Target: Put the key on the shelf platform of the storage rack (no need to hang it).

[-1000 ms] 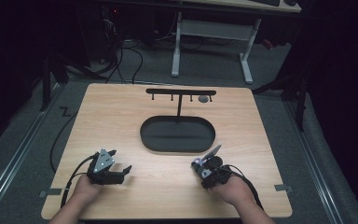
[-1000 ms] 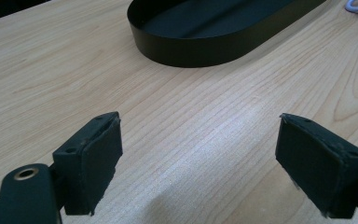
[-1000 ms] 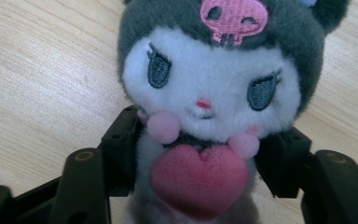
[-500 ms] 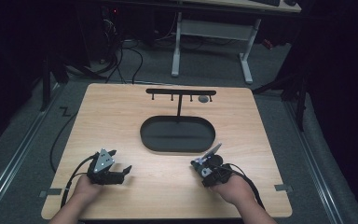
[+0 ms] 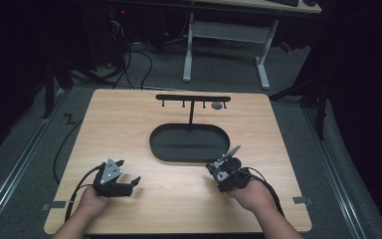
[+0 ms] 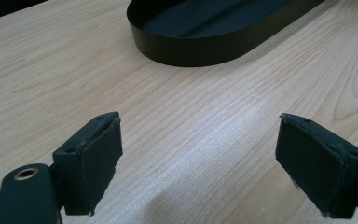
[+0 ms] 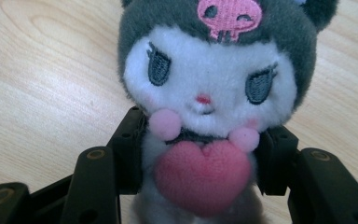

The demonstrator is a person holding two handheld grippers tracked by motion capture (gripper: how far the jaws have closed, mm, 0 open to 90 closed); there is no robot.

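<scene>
A small plush toy (image 7: 209, 93) with a grey hood, white face and pink heart stands between the jaws of my right gripper (image 7: 200, 154). The pads press on its body from both sides, and the jaws have just been closing on it. From above, that gripper (image 5: 218, 172) sits with the plush (image 5: 222, 174) low over the table, just in front of the right end of the black oval tray (image 5: 154, 147). My left gripper (image 5: 129, 171) rests at the front left, open, and its pads (image 6: 93, 158) have only bare wood between them.
A black T-shaped rack (image 5: 193, 98) with several pegs rises behind the tray, and a small grey object (image 5: 218, 105) hangs near its right end. The tray wall (image 6: 191, 49) lies ahead of the left gripper. Bare wooden tabletop (image 5: 179, 199) stretches between the two hands.
The right gripper with the plush has shifted very slightly. The left hand has kept still.
</scene>
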